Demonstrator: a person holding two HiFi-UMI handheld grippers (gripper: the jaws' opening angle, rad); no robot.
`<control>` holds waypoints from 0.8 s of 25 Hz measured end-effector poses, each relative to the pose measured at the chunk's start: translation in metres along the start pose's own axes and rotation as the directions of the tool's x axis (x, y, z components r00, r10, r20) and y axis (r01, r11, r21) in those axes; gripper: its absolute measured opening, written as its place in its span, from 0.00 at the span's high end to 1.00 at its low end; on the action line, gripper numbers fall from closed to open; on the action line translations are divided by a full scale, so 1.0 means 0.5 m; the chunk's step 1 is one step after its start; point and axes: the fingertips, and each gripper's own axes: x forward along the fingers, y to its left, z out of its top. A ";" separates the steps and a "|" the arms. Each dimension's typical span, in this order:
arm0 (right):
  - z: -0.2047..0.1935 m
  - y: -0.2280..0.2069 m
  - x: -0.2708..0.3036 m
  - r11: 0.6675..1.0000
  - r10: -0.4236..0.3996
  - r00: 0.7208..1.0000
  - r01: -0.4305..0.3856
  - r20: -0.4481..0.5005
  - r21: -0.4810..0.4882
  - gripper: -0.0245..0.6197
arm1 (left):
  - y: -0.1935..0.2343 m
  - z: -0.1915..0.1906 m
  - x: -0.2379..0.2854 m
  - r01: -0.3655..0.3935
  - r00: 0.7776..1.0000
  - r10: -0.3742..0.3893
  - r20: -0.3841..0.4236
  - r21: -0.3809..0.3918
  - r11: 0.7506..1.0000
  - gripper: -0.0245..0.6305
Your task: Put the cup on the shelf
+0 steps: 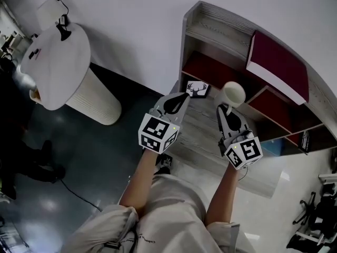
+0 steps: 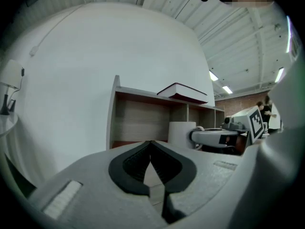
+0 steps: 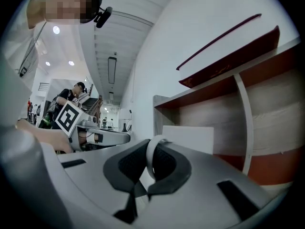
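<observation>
While right gripper [image 1: 224, 109] fingers pinch cup [image 1: 232, 94] handle, left gripper [image 1: 181, 98] fingers closed, empty.

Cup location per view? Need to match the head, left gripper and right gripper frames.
Head view: cup upper centre-right, at the tip of the right gripper, before the shelf.
Left gripper view: cup right of centre, a white cylinder.
Right gripper view: cup at centre, its handle between the jaws.
Shared landmark: dark red book on top of the shelf.
</observation>
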 end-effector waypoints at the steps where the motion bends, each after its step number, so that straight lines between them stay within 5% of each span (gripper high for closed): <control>1: 0.000 -0.008 0.008 1.000 -0.006 1.000 0.006 -0.004 -0.006 0.94 | 0.000 -0.002 0.016 0.023 1.000 -0.023 -0.005 0.003 1.000 0.95; 20: -0.030 -0.112 0.176 0.992 -0.124 0.992 0.125 -0.029 0.017 0.94 | 0.037 -0.013 0.163 0.295 0.955 -0.294 -0.028 0.019 0.955 0.95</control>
